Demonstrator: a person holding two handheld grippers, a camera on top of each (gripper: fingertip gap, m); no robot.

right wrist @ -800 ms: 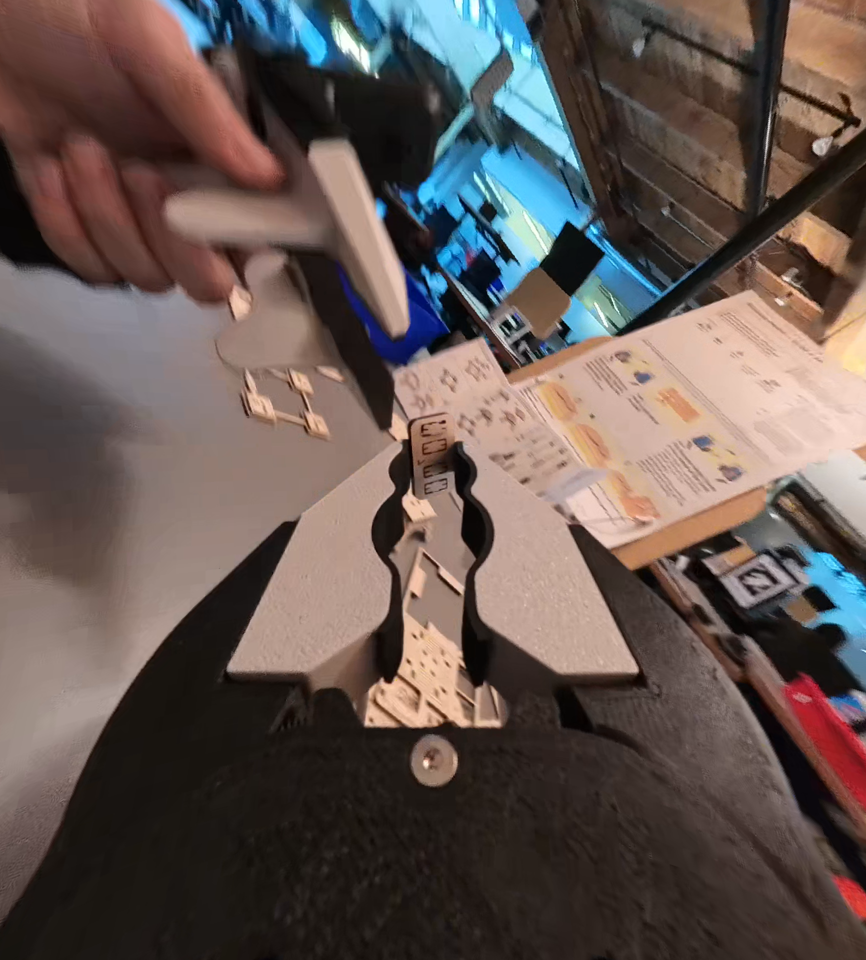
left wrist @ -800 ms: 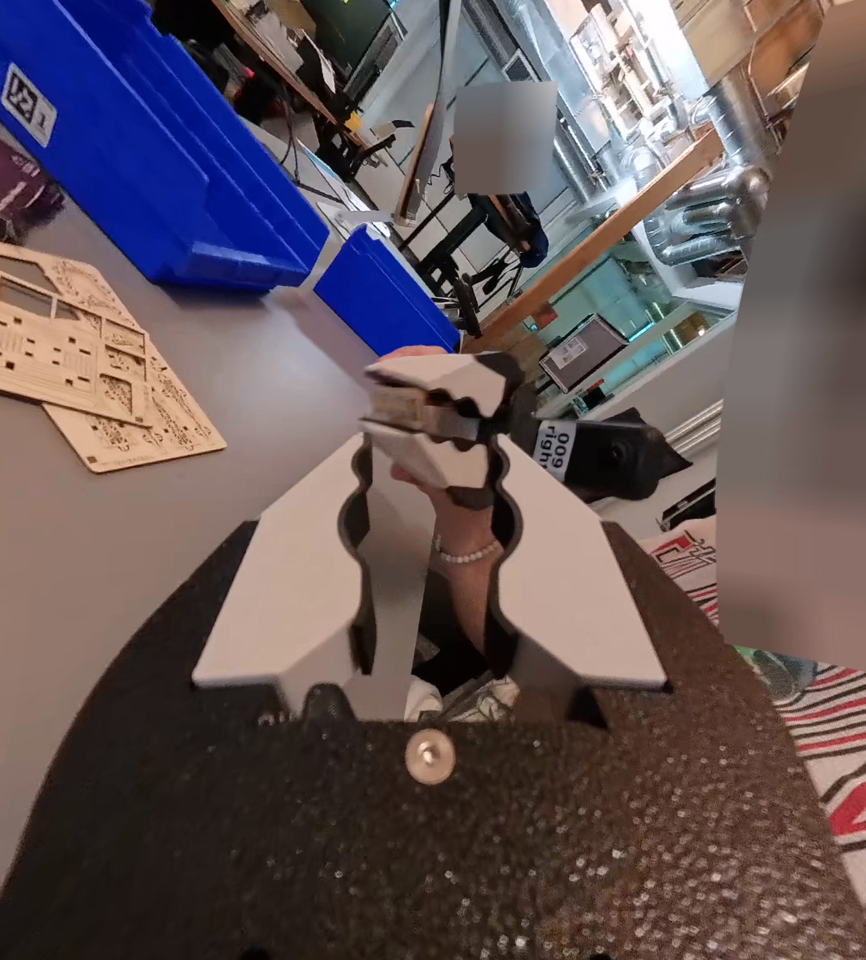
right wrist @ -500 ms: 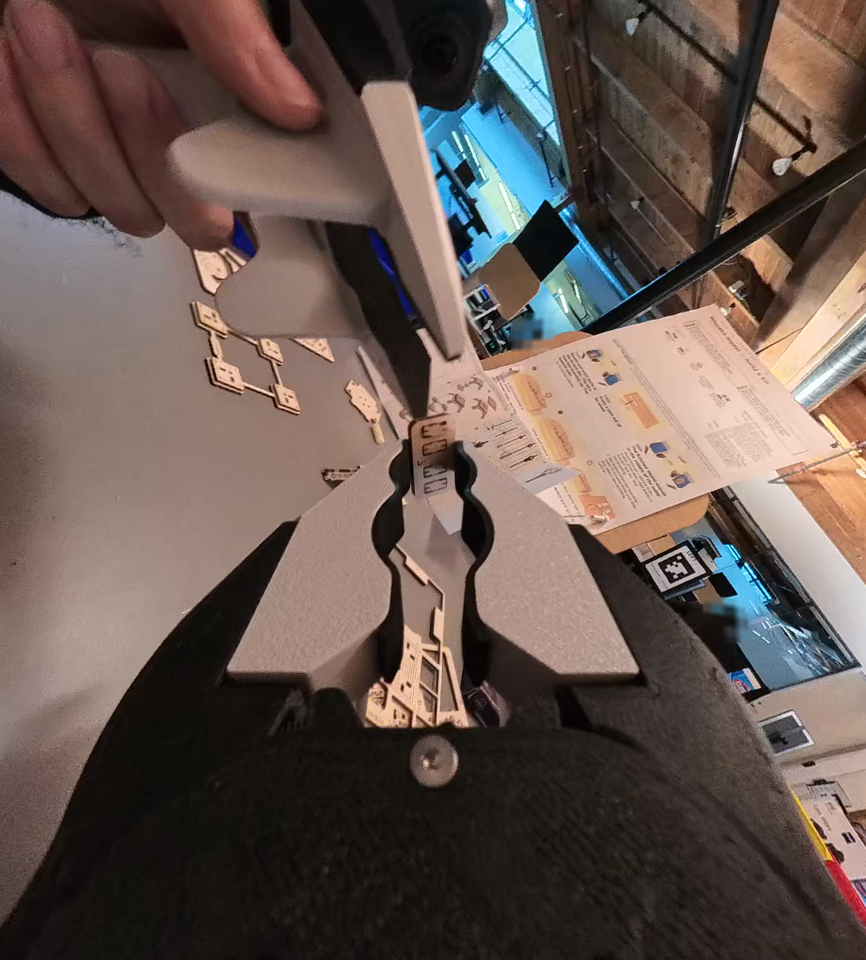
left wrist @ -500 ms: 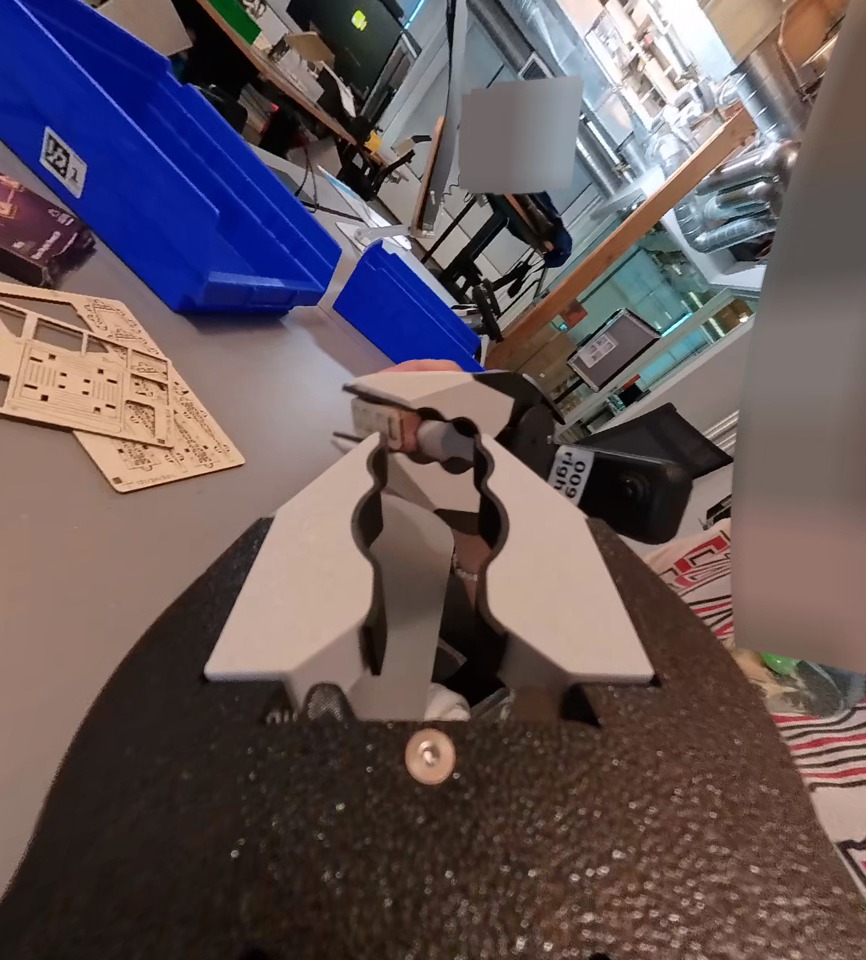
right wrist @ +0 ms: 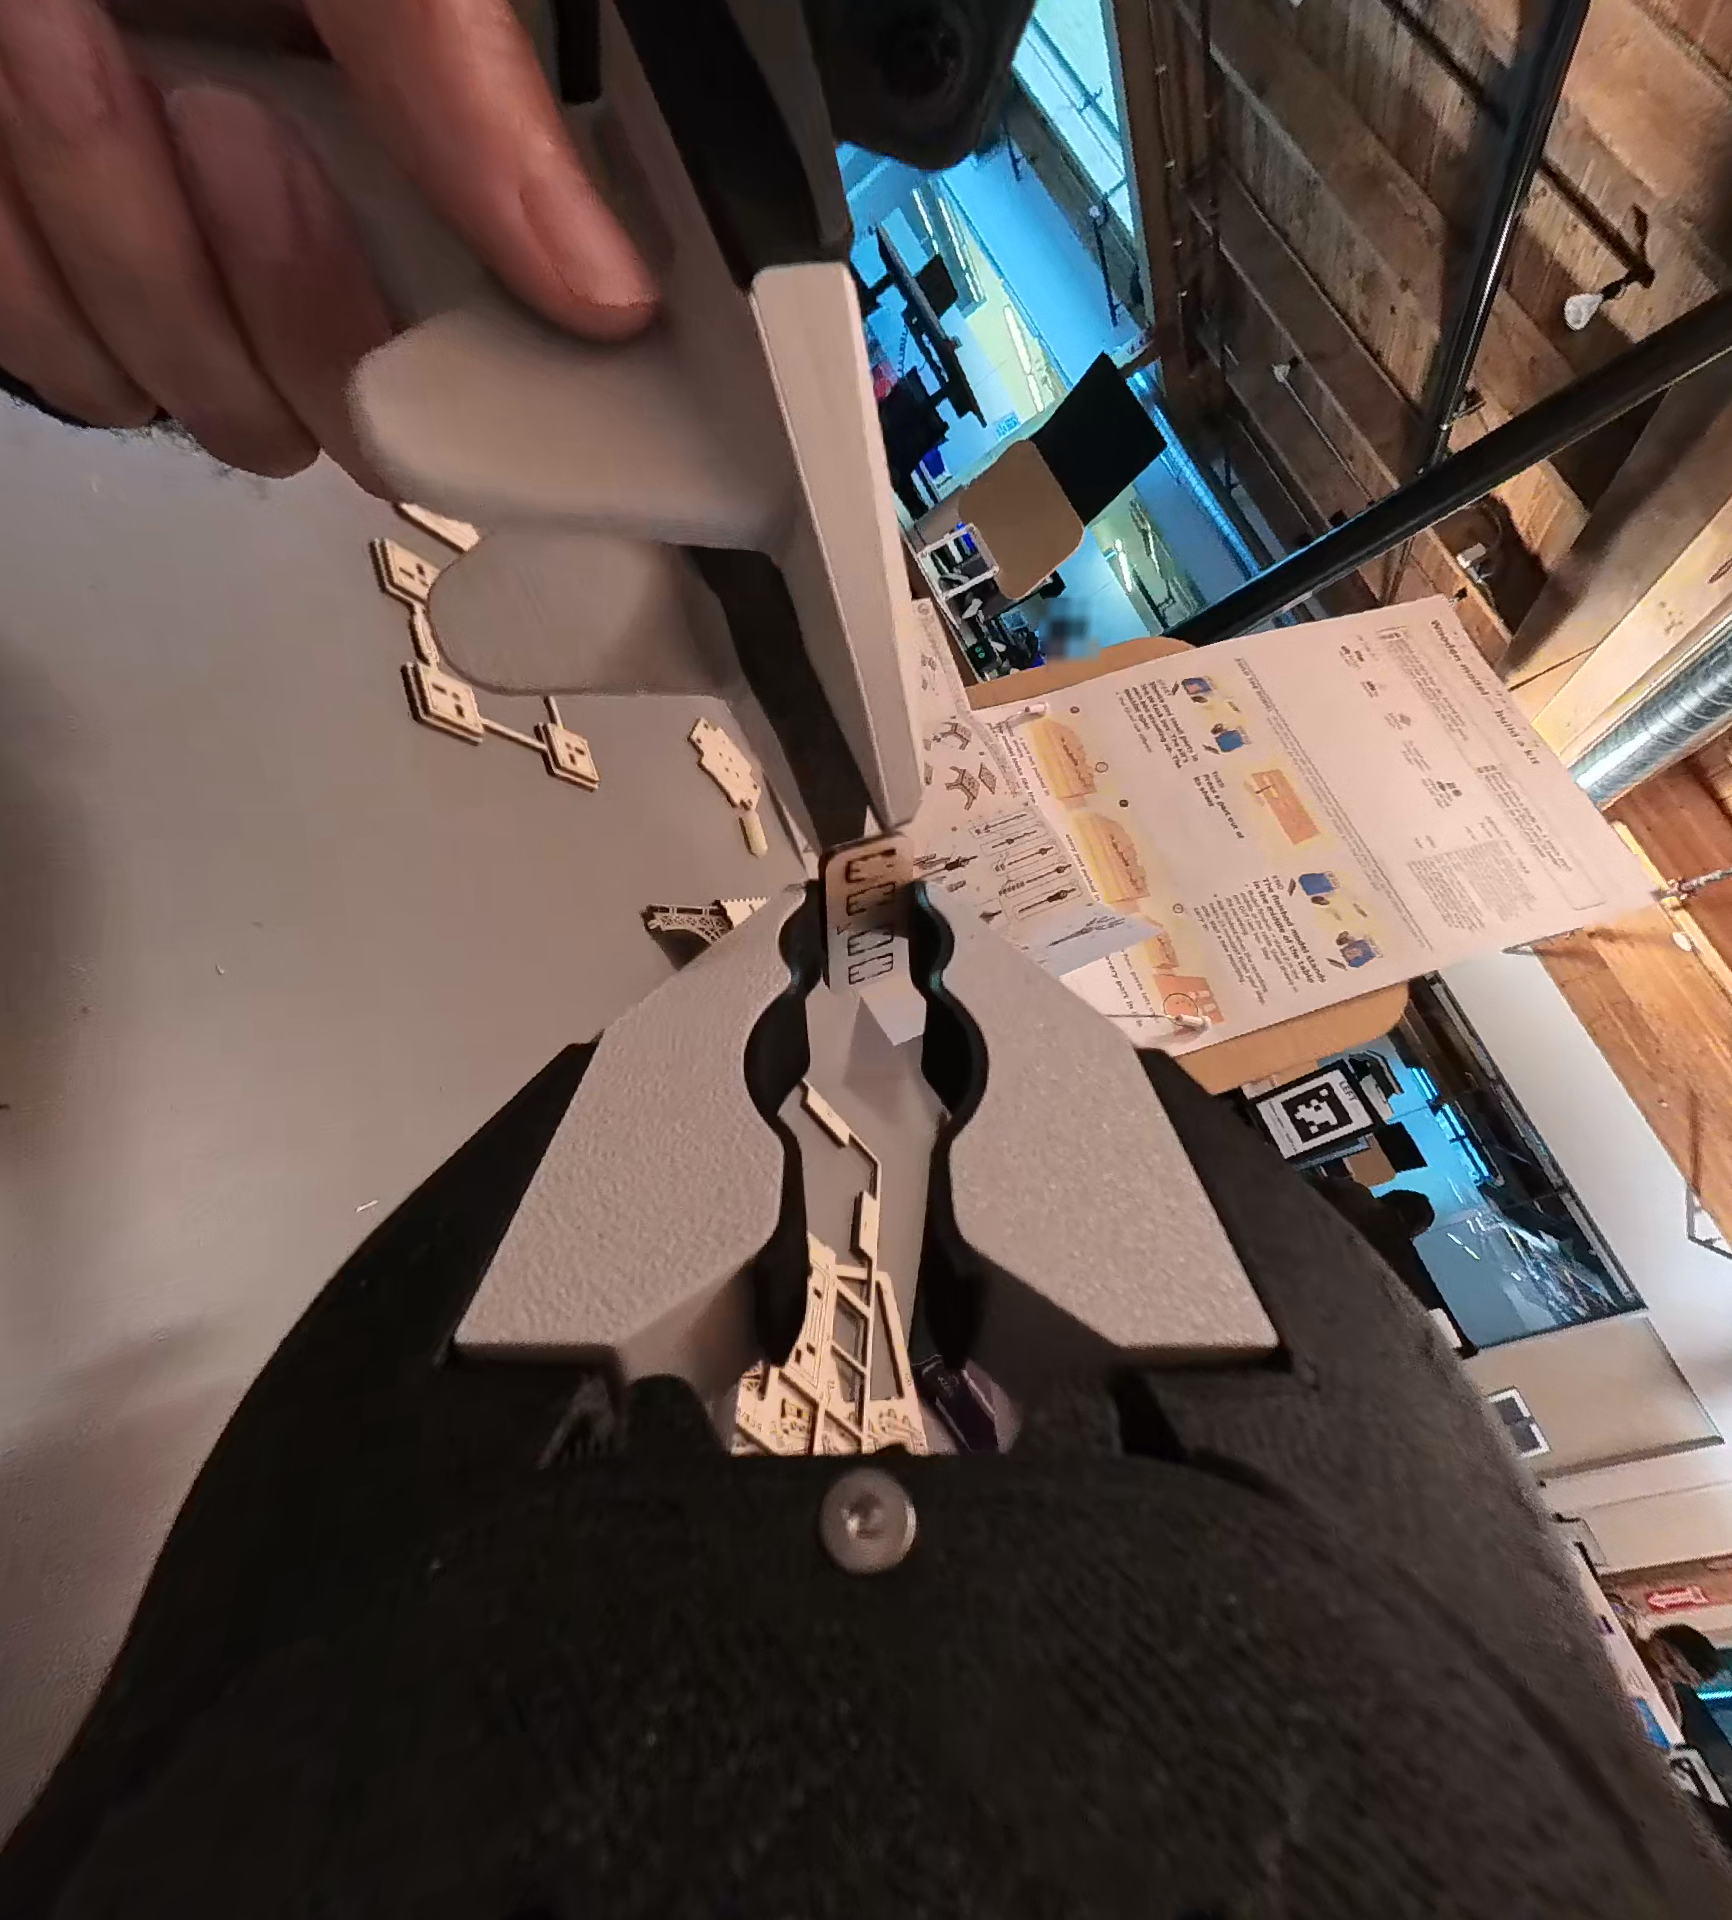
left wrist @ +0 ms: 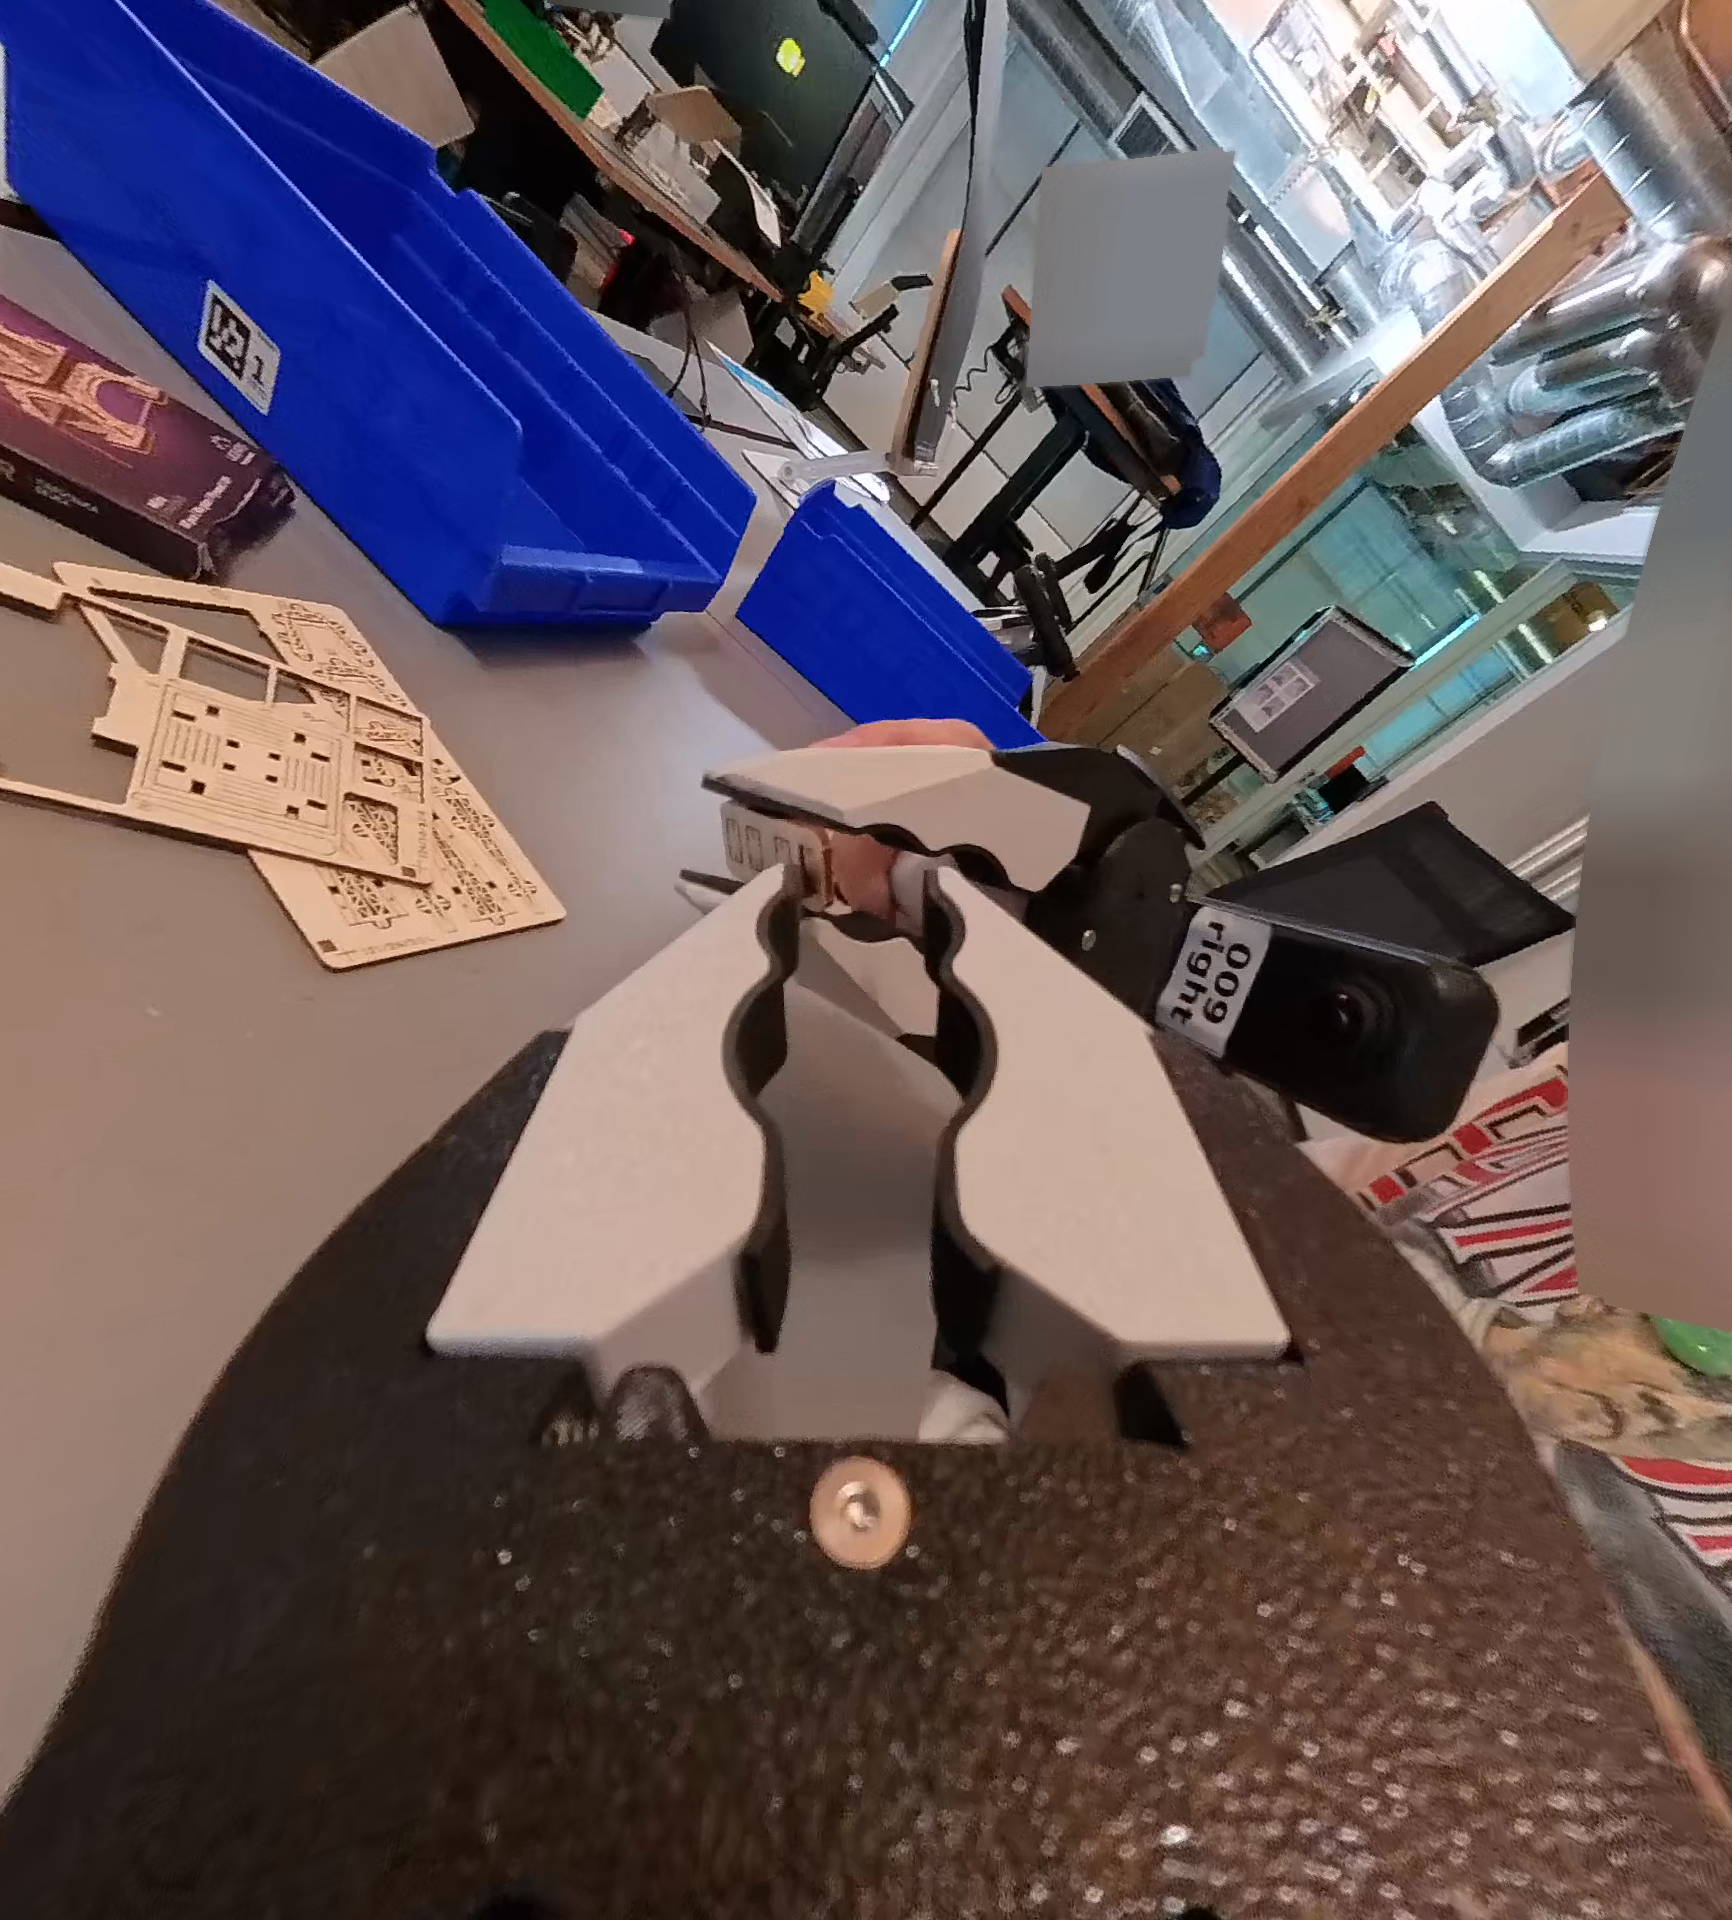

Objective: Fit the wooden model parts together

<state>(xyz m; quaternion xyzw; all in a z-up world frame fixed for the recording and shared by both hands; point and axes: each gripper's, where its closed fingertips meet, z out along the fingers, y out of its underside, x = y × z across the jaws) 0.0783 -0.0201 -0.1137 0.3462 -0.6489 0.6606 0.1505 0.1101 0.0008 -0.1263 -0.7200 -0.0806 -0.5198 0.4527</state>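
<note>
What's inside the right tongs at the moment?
The right tongs pinch a small slotted wooden piece at their tips. Its top sticks out; the clamped edges are hidden. The left tongs' tip touches it from above.

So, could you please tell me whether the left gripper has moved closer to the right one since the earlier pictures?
Yes. In the right wrist view the left gripper has come down from beside the instruction sheet onto the wooden part in the right gripper.

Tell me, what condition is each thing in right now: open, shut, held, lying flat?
Right grey two-finger gripper: shut on the small slotted wooden strip.
Small slotted wooden strip: held upright at the fingertips.
Left grey two-finger gripper: open, its tips right at the strip.
Flat laser-cut wooden sheets: lying stacked on the grey table, some parts punched out.
Long blue plastic bin: open-topped; contents hidden.
Printed instruction sheet: unfolded.
</note>
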